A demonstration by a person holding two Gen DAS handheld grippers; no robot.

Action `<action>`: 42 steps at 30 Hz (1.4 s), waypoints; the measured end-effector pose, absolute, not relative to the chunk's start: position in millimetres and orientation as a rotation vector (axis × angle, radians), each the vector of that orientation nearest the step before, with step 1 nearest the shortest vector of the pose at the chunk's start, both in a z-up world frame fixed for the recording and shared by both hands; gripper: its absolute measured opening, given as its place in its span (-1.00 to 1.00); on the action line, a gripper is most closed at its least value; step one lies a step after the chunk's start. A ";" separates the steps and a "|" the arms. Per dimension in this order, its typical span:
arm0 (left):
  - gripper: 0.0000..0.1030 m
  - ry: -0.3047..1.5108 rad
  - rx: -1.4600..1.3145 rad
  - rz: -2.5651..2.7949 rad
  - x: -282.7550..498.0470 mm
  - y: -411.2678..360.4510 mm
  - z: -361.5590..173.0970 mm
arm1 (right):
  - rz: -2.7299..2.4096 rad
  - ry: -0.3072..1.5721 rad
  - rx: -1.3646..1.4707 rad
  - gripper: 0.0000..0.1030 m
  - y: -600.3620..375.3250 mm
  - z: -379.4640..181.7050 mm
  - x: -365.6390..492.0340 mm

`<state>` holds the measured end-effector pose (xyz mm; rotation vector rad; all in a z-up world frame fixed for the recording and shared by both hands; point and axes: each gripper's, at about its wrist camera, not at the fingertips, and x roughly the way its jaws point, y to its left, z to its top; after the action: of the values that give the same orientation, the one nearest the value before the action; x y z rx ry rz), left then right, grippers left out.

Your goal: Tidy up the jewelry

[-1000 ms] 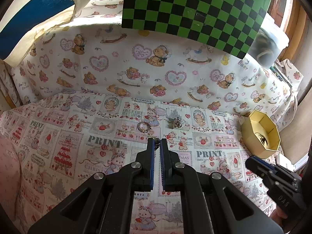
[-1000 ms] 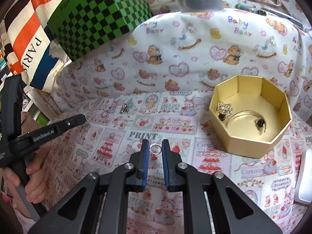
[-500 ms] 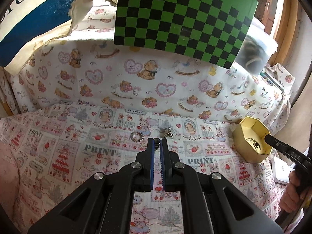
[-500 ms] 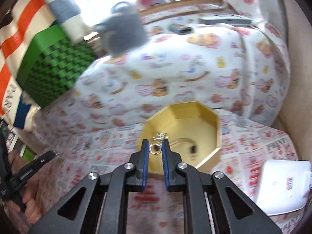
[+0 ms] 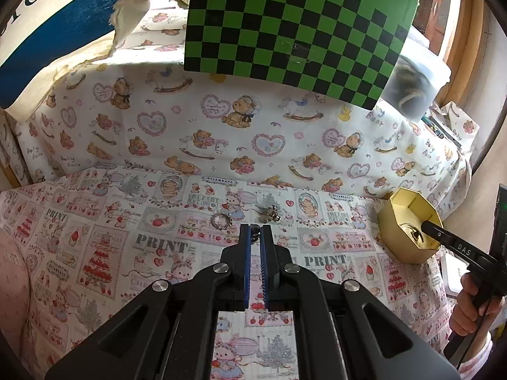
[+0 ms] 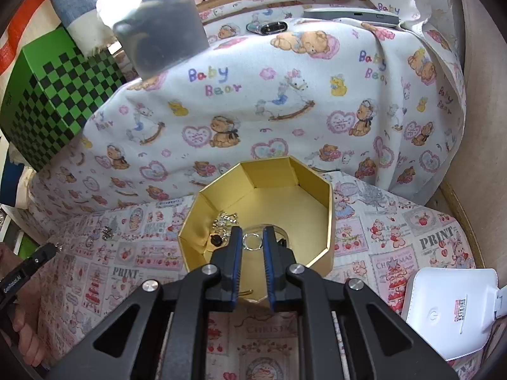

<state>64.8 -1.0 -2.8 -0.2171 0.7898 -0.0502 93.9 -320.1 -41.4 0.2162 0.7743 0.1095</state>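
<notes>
Printed cloth [image 6: 396, 247]; jaws pinching ring [image 6: 252, 241].

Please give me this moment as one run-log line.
right gripper: shut on silver ring, over gold octagonal box | left gripper: shut on small dark piece | on cloth: ring, charm cluster

Ring [image 5: 221, 221] left of charm [image 5: 272, 214] on cloth [image 5: 126, 253] — box [image 5: 393, 218] far right.

We see open tabletop [image 5: 95, 253] left of the gold box [image 6: 317, 253]; its walls, the cloth-draped backdrop [image 6: 285, 110] and white device [image 6: 450, 310] hem it in.
</notes>
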 end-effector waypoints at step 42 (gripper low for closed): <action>-0.91 0.888 -0.124 -0.478 128.5 -203.0 2.8 | -0.042 0.597 0.523 -0.41 -397.4 -21.0 72.2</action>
<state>128.5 -203.0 2.8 -0.1236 0.8884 -0.4775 72.2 -397.4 -21.0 0.5231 0.5967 -0.0418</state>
